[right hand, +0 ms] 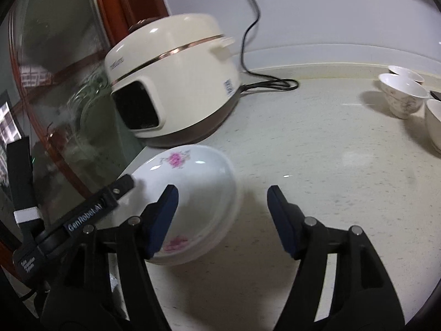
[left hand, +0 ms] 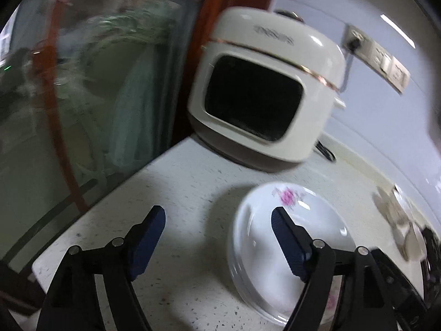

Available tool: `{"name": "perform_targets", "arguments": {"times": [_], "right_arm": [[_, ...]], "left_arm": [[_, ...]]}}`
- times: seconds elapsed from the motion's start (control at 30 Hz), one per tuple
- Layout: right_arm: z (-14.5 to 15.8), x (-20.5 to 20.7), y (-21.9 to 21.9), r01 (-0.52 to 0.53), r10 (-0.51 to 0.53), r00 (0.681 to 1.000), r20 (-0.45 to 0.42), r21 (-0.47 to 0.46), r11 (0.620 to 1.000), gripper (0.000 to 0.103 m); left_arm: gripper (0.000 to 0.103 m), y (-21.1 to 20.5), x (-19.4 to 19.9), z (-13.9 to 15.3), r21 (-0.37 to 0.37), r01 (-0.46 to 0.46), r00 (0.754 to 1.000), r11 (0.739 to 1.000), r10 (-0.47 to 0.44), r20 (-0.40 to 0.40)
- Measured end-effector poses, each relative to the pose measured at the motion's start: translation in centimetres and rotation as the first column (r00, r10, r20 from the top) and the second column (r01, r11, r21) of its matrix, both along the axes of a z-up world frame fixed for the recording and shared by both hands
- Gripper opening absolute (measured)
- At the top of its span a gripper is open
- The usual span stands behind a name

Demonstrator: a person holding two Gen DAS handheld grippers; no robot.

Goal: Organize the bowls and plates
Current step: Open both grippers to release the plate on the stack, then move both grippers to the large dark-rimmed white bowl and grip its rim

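A stack of white plates with pink flower prints (left hand: 289,231) sits on the speckled counter in front of the rice cooker; it also shows in the right wrist view (right hand: 198,193). My left gripper (left hand: 219,237) is open and empty, its right finger over the plates. My right gripper (right hand: 223,220) is open and empty just right of the stack, its left finger over the plates' near side. The left gripper's finger (right hand: 121,187) reaches the stack's left rim. Several white bowls (right hand: 403,93) stand at the far right; they appear blurred in the left wrist view (left hand: 397,215).
A cream rice cooker (left hand: 264,91) (right hand: 173,88) stands at the counter's back left, its black cord (right hand: 270,82) trailing to a wall socket (left hand: 377,55). A glass door with a red-brown frame (left hand: 82,96) borders the counter's left edge (left hand: 110,198).
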State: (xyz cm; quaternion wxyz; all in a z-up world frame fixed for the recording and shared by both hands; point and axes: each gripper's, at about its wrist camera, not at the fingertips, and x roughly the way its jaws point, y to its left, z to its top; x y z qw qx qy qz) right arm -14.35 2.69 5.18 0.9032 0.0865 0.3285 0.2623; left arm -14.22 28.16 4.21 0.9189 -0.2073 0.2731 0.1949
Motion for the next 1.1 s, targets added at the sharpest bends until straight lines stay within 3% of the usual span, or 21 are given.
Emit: {"name": "perform_targets", "arguments": {"times": [0.13, 0.27, 0.4, 0.53, 0.6, 0.7, 0.83, 0.97, 1.1], "right_arm": [[0.5, 1.0, -5.5, 0.087, -0.087, 0.996, -0.009, 0.050, 0.995, 0.079], [0.7, 2.4, -14.3, 0.246, -0.244, 0.969, -0.034, 0.105, 0.964, 0.079], [0.3, 3.6, -22.2, 0.384, -0.378, 0.923, -0.069, 0.112, 0.917, 0.080], [-0.5, 5.4, -28.3, 0.466, -0.453, 0.882, -0.129, 0.094, 0.880, 0.080], [-1.0, 6.7, -30.6, 0.491, -0.474, 0.866, -0.158, 0.096, 0.866, 0.080], [-1.3, 8.5, -32.4, 0.492, -0.467, 0.863, -0.192, 0.112, 0.863, 0.080], [-1.6, 10.2, -33.9, 0.477, -0.444, 0.869, -0.220, 0.128, 0.870, 0.080], [-2.1, 11.5, -33.7, 0.449, -0.415, 0.884, -0.215, 0.142, 0.882, 0.080], [-2.3, 12.4, -33.5, 0.441, -0.404, 0.887, -0.223, 0.153, 0.884, 0.080]], "left_arm": [[0.083, -2.4, -0.2, 1.8, 0.029, 0.066, 0.996, 0.997, -0.068, 0.059], [0.091, -7.3, 1.3, 3.1, 0.020, 0.241, 0.967, 0.970, -0.241, 0.080], [0.092, -14.5, 5.2, 2.6, -0.057, 0.448, 0.894, 0.892, -0.448, 0.009], [0.092, -21.0, 9.3, 2.1, -0.157, 0.572, 0.813, 0.805, -0.582, -0.023], [0.092, -24.6, 12.0, 1.7, -0.209, 0.599, 0.787, 0.773, -0.617, -0.025], [0.092, -28.3, 14.4, 1.6, -0.264, 0.612, 0.772, 0.746, -0.635, -0.004], [0.092, -32.7, 16.5, 1.1, -0.246, 0.607, 0.777, 0.756, -0.629, -0.015], [0.092, -33.8, 17.7, 0.4, -0.236, 0.543, 0.823, 0.806, -0.566, -0.039], [0.092, -34.5, 18.8, -0.2, -0.174, 0.505, 0.849, 0.846, -0.523, -0.076]]}}
